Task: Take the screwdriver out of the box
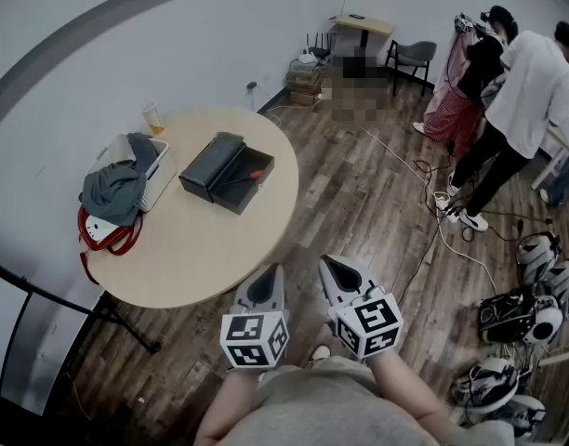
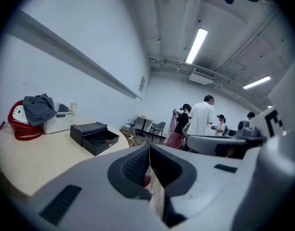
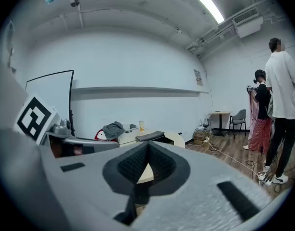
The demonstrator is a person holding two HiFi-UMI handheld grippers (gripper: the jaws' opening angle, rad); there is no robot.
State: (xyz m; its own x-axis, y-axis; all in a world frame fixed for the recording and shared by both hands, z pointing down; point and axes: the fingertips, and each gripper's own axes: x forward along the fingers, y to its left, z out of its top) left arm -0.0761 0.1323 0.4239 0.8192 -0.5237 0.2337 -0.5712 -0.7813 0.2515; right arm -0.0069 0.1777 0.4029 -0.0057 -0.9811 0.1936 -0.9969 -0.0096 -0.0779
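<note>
Fingers (image 2: 130,168) meet on left gripper (image 1: 271,270), right gripper (image 1: 330,263); one box (image 1: 210,163), one screwdriver (image 1: 250,176).

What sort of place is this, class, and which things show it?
Probably a lab or workroom: a round table with an open black box, cables trailing over the wood floor, strip lights on a bare ceiling.

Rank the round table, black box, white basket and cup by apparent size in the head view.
1. round table
2. black box and white basket, about alike
3. cup
</note>
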